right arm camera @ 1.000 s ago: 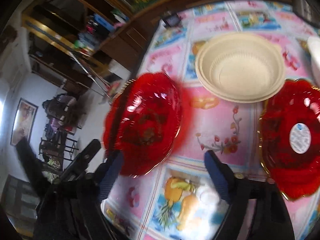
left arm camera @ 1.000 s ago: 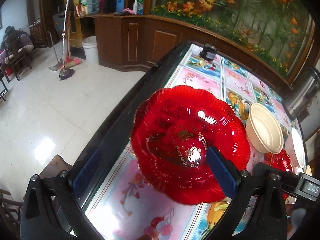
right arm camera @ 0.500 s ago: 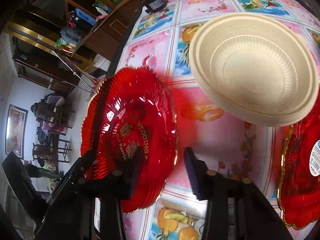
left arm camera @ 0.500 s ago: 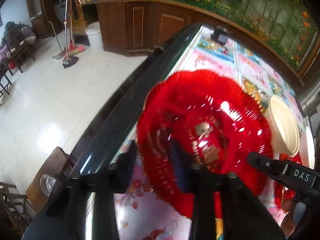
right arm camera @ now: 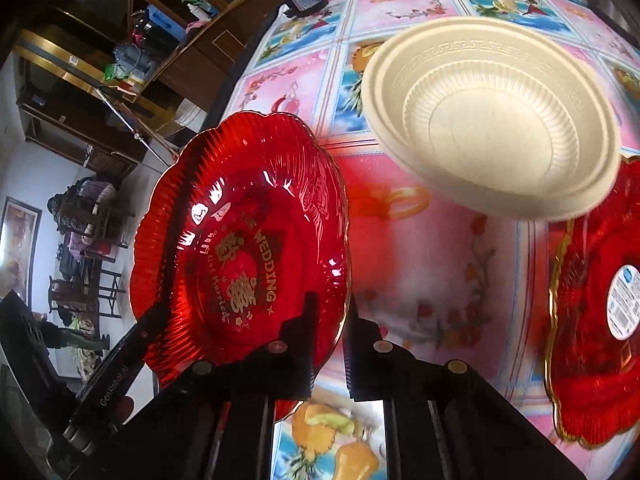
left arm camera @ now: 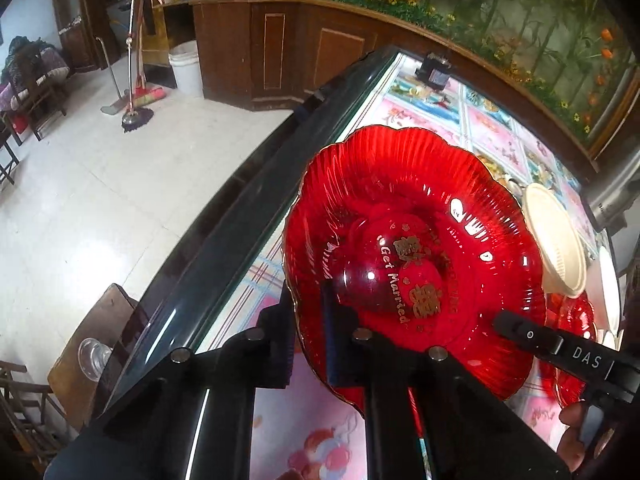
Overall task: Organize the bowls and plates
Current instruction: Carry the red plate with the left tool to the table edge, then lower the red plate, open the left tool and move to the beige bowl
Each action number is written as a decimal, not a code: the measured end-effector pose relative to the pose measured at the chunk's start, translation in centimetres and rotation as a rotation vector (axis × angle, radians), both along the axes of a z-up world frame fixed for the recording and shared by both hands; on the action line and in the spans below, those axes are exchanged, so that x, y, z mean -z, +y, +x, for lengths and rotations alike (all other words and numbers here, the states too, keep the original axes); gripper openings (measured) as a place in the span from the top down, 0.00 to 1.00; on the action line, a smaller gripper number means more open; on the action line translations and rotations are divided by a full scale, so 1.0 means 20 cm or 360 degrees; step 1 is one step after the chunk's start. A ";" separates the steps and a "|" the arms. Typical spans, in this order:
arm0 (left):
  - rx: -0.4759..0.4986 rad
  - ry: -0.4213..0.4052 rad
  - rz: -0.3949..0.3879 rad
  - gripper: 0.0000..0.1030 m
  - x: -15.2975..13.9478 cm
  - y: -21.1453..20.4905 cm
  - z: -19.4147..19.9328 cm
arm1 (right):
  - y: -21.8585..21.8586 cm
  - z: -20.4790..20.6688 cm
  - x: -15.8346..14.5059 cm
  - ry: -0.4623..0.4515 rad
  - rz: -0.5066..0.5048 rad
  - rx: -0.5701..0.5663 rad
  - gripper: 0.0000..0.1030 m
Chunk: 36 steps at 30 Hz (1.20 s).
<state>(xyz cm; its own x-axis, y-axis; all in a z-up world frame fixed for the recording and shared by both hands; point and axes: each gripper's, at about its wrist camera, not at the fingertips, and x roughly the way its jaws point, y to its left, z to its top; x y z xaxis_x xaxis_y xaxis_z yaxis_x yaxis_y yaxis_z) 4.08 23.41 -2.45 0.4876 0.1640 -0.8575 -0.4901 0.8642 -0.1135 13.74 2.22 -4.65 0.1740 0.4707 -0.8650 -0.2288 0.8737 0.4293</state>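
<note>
A red scalloped glass plate (left arm camera: 416, 248) with gold "Wedding" lettering is held between both grippers, lifted and tilted above the table. My left gripper (left arm camera: 310, 312) is shut on its near left rim. My right gripper (right arm camera: 330, 336) is shut on its near right rim; the plate also shows in the right wrist view (right arm camera: 244, 240). A cream bowl stack (right arm camera: 492, 120) sits behind it, also in the left wrist view (left arm camera: 554, 236). A second red plate (right arm camera: 592, 320) with a white label lies at the right.
The table (right arm camera: 420, 264) has a pink picture cloth and a dark edge (left arm camera: 224, 240) on the left, with tiled floor below. A small black device (left arm camera: 434, 72) sits at the far end. A white plate rim (left arm camera: 610, 288) lies beyond the bowls.
Both grippers closed from open onto the red plate's rim. The plate rose off the table and tilted, and now sits closer to both cameras.
</note>
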 end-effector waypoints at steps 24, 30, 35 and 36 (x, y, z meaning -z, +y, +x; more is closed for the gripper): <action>-0.0101 0.0016 0.0060 0.63 0.03 -0.04 -0.28 | -0.04 -0.29 0.00 -0.0019 -0.0028 -0.0118 0.65; -0.0189 -0.0195 0.0125 0.27 -0.19 -0.05 -0.35 | -0.24 -0.32 -0.16 -0.0077 0.0174 -0.0086 0.45; 0.0045 -0.0349 0.0133 0.20 -0.43 -0.25 -0.22 | -0.48 -0.25 -0.38 -0.0189 0.0327 -0.0027 0.31; 0.0099 -0.0373 0.0149 0.20 -0.46 -0.31 -0.17 | -0.55 -0.20 -0.44 -0.0222 0.0338 0.0022 0.26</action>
